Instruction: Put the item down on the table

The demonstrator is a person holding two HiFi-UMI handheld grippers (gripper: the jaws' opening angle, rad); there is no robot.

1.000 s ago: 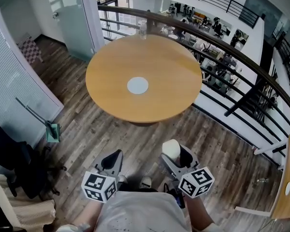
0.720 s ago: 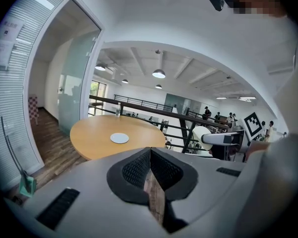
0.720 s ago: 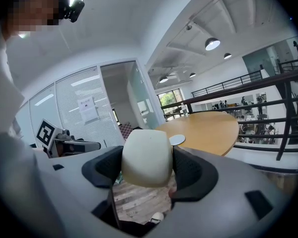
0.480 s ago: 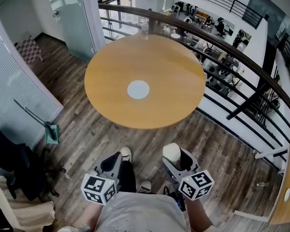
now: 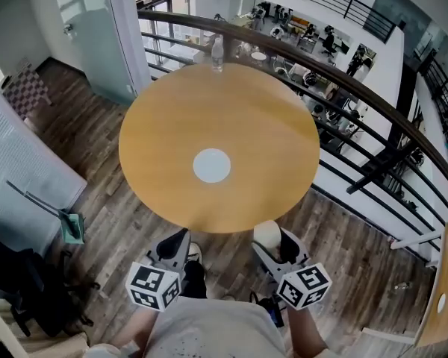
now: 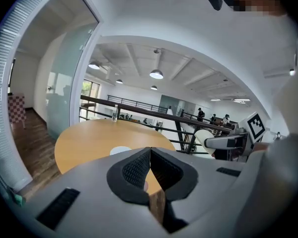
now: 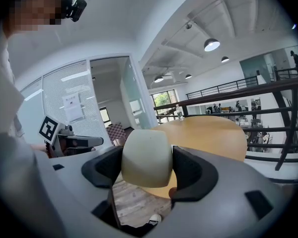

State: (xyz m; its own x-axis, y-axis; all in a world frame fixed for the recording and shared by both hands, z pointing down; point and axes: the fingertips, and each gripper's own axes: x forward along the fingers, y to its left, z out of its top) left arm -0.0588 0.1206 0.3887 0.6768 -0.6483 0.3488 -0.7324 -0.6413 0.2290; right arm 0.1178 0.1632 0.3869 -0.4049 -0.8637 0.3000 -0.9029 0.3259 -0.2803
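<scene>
A cream rounded item [image 5: 266, 233] [image 7: 147, 157] sits clamped between the jaws of my right gripper [image 5: 272, 241] [image 7: 148, 163], held just short of the near edge of the round wooden table [image 5: 164, 125] [image 7: 213, 133]. My left gripper [image 5: 173, 246] [image 6: 150, 168] is shut with its pads pressed together and nothing between them, also near the table's front edge. A white disc [image 5: 211, 165] [image 6: 120, 150] lies at the middle of the tabletop.
A clear water bottle [image 5: 216, 51] [image 6: 115, 114] stands at the table's far edge by a dark railing [image 5: 373, 103] that curves behind and to the right. A glass partition [image 5: 82, 28] is at the left. A green dustpan [image 5: 69, 226] lies on the wood floor.
The table has come nearer in the head view; both grippers now sit close to its front edge. The right gripper still holds the cream item, the left stays shut.
</scene>
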